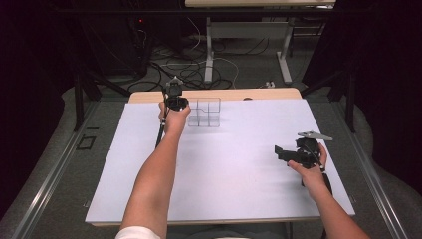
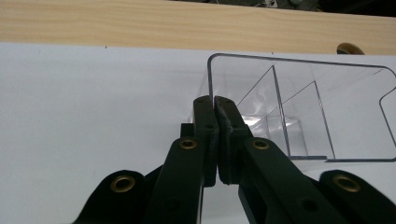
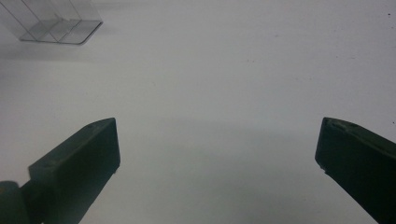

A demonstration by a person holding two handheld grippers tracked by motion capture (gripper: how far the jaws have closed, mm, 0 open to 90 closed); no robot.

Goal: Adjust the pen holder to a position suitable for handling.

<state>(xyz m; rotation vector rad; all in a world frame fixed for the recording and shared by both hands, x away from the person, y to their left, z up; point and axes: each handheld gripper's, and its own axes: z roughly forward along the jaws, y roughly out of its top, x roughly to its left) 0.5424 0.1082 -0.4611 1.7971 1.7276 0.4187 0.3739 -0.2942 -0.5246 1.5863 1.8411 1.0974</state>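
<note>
Clear plastic organizer (image 2: 299,107) wall pinched by left tool (image 2: 215,105) (right tool (image 3: 217,149) gapes, empty).

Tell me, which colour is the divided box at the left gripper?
Colourless, see-through plastic box; left gripper view shows it best.

- The high view looks forward and down from above the person's side, taking in the whole white sheet (image 1: 224,164) and the floor beyond.
- The left gripper view sits low and close, facing the wooden edge (image 2: 140,23) at the far side, with the clear box (image 2: 303,93) just ahead.
- The right gripper view looks down across bare sheet; the box (image 3: 56,23) lies far off at its top left corner.
- All three views share the box (image 1: 204,112) and the sheet.
</note>
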